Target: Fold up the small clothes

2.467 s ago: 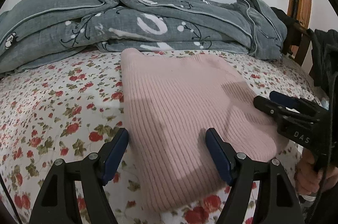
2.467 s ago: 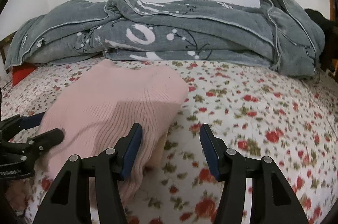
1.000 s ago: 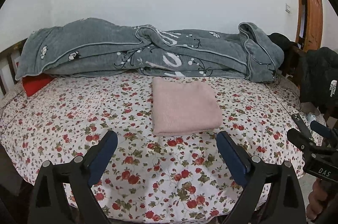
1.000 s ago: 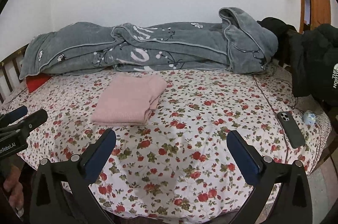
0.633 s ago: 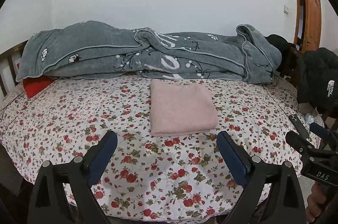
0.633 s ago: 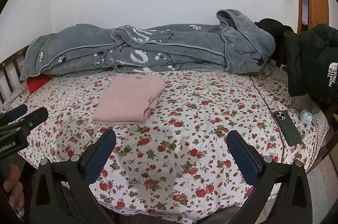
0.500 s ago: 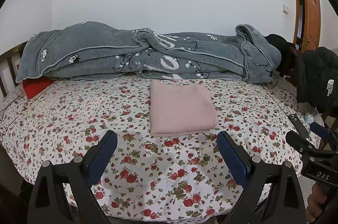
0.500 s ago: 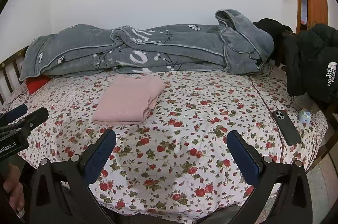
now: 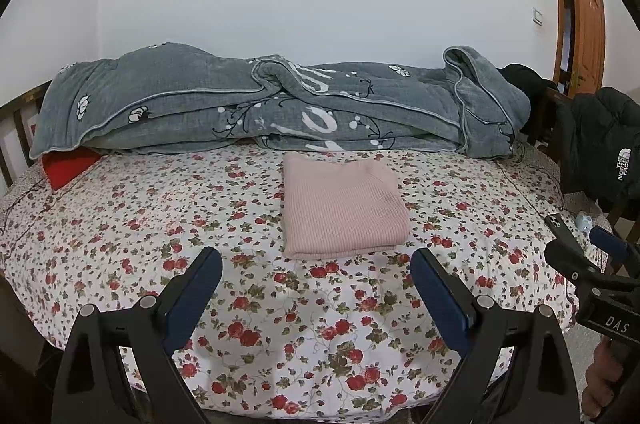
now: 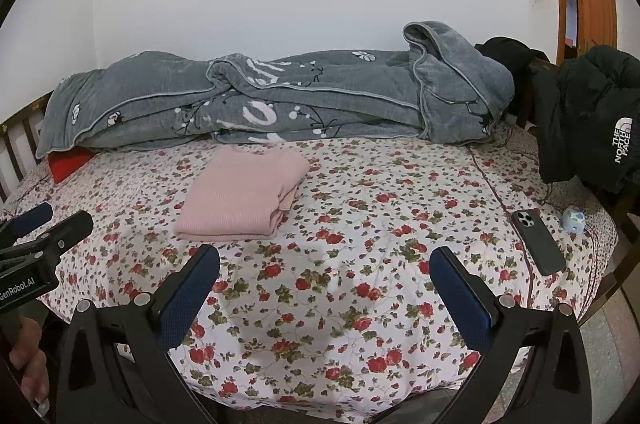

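1. Pink sweater lies folded into a neat rectangle on the bed, roughly mid-mattress, just in front of the grey quilt.
2. Fabric is fine ribbed knit, ribs running front to back. Top face is flat and smooth, no loose sleeves showing.
3. From the right wrist view the sweater shows stacked layers along its right and near edges; the fold looks a little thicker at the far right corner.
4. Left claw: spread wide, blue pads empty, held above the near edge of the bed, well apart from the sweater.
5. Right claw: also spread wide, nothing between the pads, near edge of the bed, sweater off to its left and further away.
6. Other items: red pillow tucked under the quilt's left end, phone face down near the bed's right edge, black jacket hanging at the right.
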Demonstrator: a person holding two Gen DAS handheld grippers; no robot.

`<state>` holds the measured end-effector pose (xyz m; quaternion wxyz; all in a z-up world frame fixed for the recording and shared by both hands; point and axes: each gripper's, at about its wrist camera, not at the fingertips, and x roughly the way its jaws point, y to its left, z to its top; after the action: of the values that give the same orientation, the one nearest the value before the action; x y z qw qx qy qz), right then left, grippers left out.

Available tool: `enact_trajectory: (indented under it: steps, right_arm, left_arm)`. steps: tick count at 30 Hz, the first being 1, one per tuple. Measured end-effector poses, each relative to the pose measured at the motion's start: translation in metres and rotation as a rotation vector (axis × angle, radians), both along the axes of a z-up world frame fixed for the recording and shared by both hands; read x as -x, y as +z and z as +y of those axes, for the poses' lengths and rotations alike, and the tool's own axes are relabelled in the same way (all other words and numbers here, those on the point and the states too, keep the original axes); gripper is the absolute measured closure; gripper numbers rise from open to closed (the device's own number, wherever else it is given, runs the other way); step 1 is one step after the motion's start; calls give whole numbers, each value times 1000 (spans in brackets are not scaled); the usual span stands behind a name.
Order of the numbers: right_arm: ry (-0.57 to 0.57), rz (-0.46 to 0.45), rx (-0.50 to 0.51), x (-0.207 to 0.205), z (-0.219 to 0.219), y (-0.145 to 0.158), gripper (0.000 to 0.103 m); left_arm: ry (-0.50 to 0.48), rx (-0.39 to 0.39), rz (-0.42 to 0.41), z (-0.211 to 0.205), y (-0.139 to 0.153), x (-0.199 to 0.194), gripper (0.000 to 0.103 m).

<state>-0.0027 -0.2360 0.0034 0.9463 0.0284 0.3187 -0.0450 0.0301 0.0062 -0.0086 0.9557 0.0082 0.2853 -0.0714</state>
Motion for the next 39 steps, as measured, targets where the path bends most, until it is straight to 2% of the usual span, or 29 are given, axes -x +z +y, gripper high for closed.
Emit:
enact_trajectory:
  steps: [39]
  right_arm:
    - [-4, -12, 1, 3, 8, 5, 1]
  left_arm:
    - [11, 9, -4, 7, 2, 2, 7]
